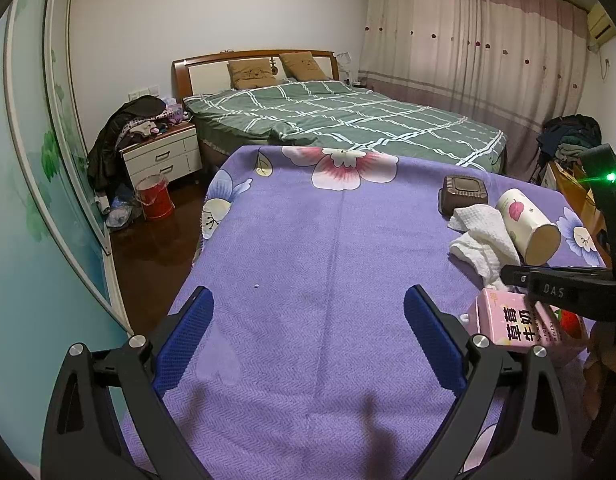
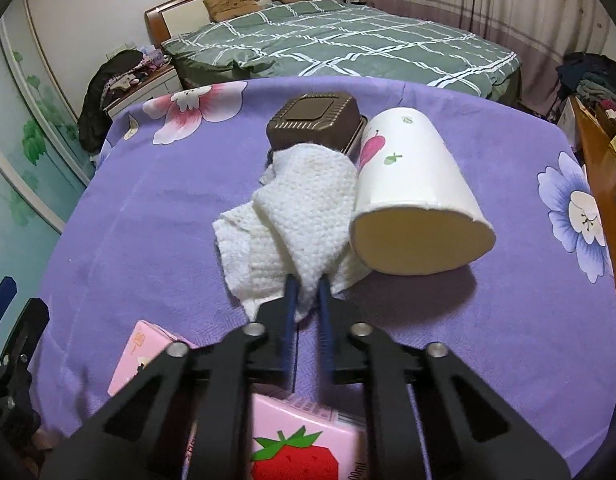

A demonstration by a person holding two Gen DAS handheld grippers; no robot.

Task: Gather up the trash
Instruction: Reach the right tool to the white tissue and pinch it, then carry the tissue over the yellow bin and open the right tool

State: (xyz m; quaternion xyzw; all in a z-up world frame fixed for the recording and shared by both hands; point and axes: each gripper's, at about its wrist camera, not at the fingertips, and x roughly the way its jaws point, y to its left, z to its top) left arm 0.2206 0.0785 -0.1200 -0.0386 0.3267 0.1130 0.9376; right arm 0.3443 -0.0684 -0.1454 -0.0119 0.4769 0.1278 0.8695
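On the purple flowered cloth (image 2: 147, 220) lies a crumpled white paper towel (image 2: 299, 216). My right gripper (image 2: 308, 286) is shut on its near corner. Behind the towel a brown foil container (image 2: 316, 124) rests upside down, and a white paper cup (image 2: 412, 196) lies on its side to the right. A pink strawberry milk carton (image 2: 308, 440) sits under the right gripper. In the left wrist view my left gripper (image 1: 312, 316) stands open over bare cloth, with the towel (image 1: 484, 240), cup (image 1: 528, 224), carton (image 1: 520, 324) and right gripper (image 1: 516, 276) to its right.
A bed with a green checked cover (image 1: 340, 120) stands beyond the table. A white nightstand (image 1: 163, 156) piled with clothes and a red bucket (image 1: 153, 196) sit at the back left. Wooden furniture (image 2: 604, 168) borders the table's right edge. A painted sliding door (image 1: 47, 180) lines the left.
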